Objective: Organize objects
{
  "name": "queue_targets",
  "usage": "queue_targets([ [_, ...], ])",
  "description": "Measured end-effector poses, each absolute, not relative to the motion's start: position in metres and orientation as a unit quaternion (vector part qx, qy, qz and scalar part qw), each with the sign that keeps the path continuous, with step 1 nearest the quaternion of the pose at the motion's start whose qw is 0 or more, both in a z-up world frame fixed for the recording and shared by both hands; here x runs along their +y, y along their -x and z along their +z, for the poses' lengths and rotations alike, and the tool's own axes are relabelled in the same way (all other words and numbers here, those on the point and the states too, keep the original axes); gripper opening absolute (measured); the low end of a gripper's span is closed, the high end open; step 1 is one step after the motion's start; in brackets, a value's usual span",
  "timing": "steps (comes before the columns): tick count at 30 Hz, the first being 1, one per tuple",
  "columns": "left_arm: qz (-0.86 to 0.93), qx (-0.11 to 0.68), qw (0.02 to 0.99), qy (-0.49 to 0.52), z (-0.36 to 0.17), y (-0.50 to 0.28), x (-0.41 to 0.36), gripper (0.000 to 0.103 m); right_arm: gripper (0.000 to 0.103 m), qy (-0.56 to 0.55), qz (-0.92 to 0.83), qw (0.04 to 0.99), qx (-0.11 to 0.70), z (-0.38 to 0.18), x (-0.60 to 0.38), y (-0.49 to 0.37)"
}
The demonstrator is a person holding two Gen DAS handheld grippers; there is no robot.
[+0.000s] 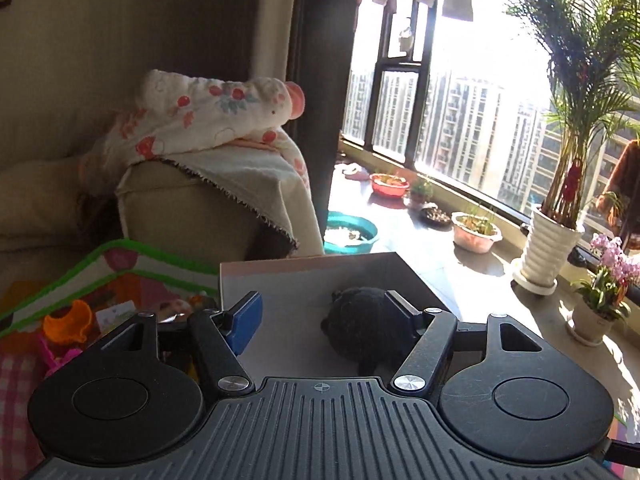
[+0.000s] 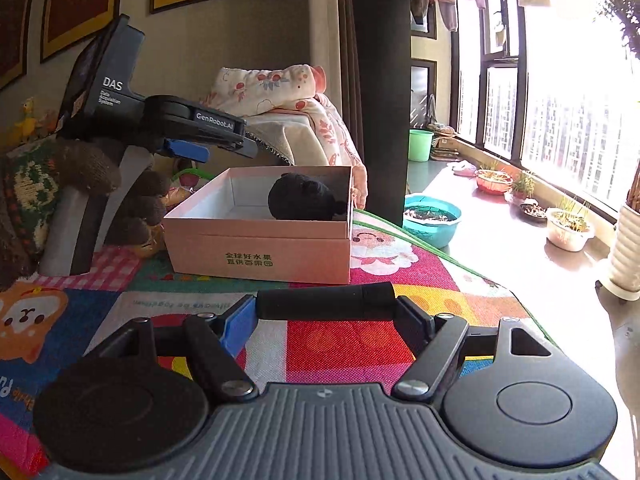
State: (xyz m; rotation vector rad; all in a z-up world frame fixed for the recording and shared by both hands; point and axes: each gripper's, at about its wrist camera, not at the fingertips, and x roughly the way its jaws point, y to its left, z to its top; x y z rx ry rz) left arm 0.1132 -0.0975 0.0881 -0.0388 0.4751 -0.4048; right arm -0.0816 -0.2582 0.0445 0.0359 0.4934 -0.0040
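Observation:
A pink cardboard box stands open on a colourful play mat. A black plush toy lies inside it at the right. In the left wrist view my left gripper hovers open above the box, the black plush toy lying below by its right finger. In the right wrist view the left gripper shows above the box's left edge. My right gripper is shut on a black cylinder, held crosswise above the mat in front of the box.
A sofa arm with a flowered blanket stands behind the box. Small toys lie left of the box. A teal basin, potted plants and a window ledge are on the right.

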Motion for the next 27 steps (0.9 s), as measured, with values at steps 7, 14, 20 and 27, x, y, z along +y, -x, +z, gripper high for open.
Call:
queue_targets([
  [7,-0.195,0.251,0.946,0.054,0.075,-0.054,-0.031,0.07,0.074,-0.011,0.027,0.973,0.227,0.066,-0.246,0.049],
  [14,-0.152,0.276,0.947,0.061,0.051,-0.028,0.007,0.07,0.081,-0.03,0.037,0.977,0.209,0.105,-0.23,-0.037],
  [20,-0.117,0.29,0.947,0.069,0.04,-0.031,0.037,0.07,0.098,-0.006,0.04,0.971,0.234,0.07,-0.212,-0.023],
  [27,-0.075,0.266,0.949,0.148,0.049,-0.062,0.056,0.07,0.1,0.04,0.042,0.966,0.253,0.023,-0.19,0.018],
])
